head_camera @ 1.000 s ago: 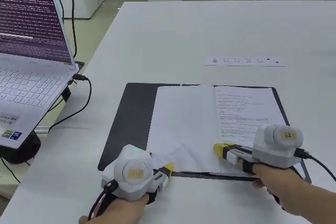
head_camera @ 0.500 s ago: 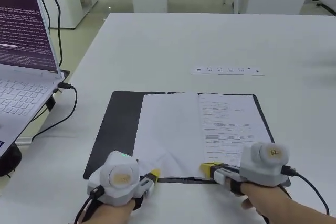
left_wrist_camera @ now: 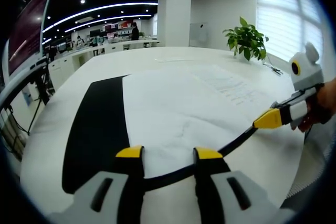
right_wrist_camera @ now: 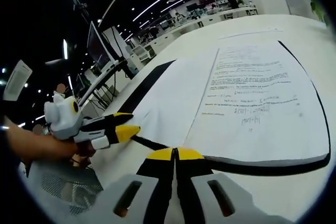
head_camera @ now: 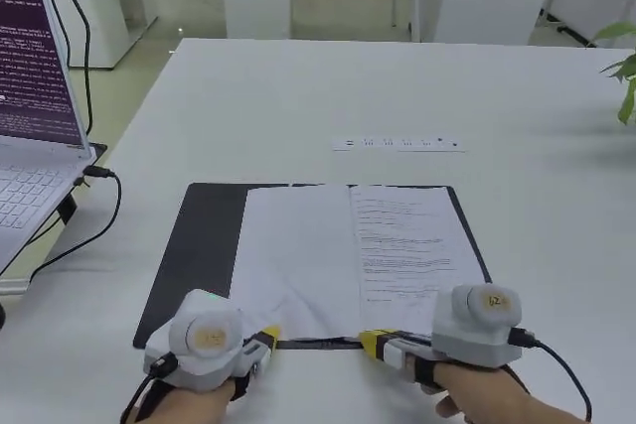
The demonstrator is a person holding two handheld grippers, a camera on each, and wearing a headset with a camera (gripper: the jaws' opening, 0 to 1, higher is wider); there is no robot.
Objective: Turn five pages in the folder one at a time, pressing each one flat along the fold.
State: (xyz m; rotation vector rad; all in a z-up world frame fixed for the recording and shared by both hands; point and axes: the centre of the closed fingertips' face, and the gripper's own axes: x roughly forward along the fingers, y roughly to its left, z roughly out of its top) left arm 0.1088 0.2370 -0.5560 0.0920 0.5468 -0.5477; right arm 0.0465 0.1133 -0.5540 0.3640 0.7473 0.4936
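The left claw [left_wrist_camera: 169, 153] rests released, jaws apart, at the near edge of the open folder [head_camera: 194, 245], whose white pages [head_camera: 298, 245] spread just ahead of it, while the right claw [right_wrist_camera: 175, 154], jaws clenched together, sits at that same edge to its right.

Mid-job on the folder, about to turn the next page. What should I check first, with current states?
1. Folder open flat on table: ok.
2. Printed page uncovered, reachable: ok.
3. Blank page pressed flat: not ok, creases near its near edge.
4. Left gripper open: ok.
5. Right gripper open for grasp: not ok, shut on nothing.
6. Pages turned so far: cannot tell.
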